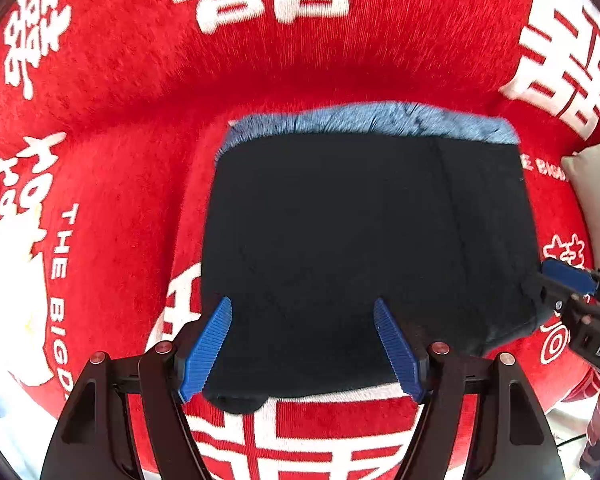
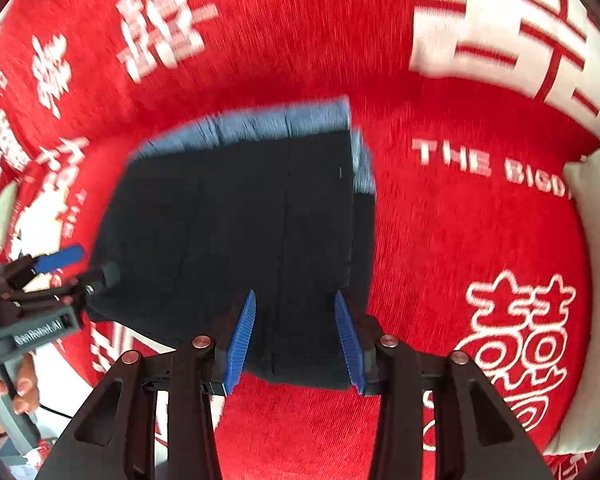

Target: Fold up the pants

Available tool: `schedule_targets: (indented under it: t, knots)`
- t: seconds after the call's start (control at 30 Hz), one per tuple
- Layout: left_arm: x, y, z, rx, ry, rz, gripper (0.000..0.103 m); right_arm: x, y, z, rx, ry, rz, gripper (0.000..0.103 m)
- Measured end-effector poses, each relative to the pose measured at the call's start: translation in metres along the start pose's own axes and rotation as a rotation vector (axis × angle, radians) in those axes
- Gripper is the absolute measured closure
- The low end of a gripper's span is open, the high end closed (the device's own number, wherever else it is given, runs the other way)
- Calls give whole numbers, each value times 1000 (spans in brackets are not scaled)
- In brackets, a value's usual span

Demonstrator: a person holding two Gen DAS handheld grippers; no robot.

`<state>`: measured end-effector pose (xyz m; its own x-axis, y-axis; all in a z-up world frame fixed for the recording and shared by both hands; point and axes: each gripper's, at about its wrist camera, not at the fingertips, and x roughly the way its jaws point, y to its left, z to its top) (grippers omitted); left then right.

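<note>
My left gripper (image 1: 302, 308) has its ribbed blue fingers (image 1: 206, 350) spread wide, straddling the near edge of the folded pants (image 1: 364, 240); I cannot tell whether the pads actually touch the cloth. My right gripper (image 2: 295, 300) is also spread, though narrower, its fingers (image 2: 242, 342) framing the near right portion of the same bundle with nothing pinched between them.

The pants lie folded into a squarish dark navy block on the red blanket (image 1: 140, 80), roughly in the middle of both views. A lighter blue, ribbed band (image 1: 372, 120) runs along the far edge, and faint seams cross the dark fabric. The near edge looks thick and rounded, with a small lump at the left corner.

The blanket is plush, with short pile and large white printed characters and lettering. A pale cushion (image 2: 596, 240) sits at the right rim. In the right wrist view, a hand (image 2: 4, 392) grips the other tool's grey handle at lower left.
</note>
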<state>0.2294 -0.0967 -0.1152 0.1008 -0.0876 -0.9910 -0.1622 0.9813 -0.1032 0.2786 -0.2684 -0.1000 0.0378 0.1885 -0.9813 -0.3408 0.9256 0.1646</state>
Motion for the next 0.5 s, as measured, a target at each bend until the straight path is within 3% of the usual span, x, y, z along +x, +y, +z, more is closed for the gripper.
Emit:
schedule_targets:
  t: [0.17,0.5]
  knots:
    - [12,2,0,44,2,-27,21,8,-9,-12,65,19,-7,50]
    - [5,15,4,53,0,-51,21,3,-9,-13,106,25,-30,46]
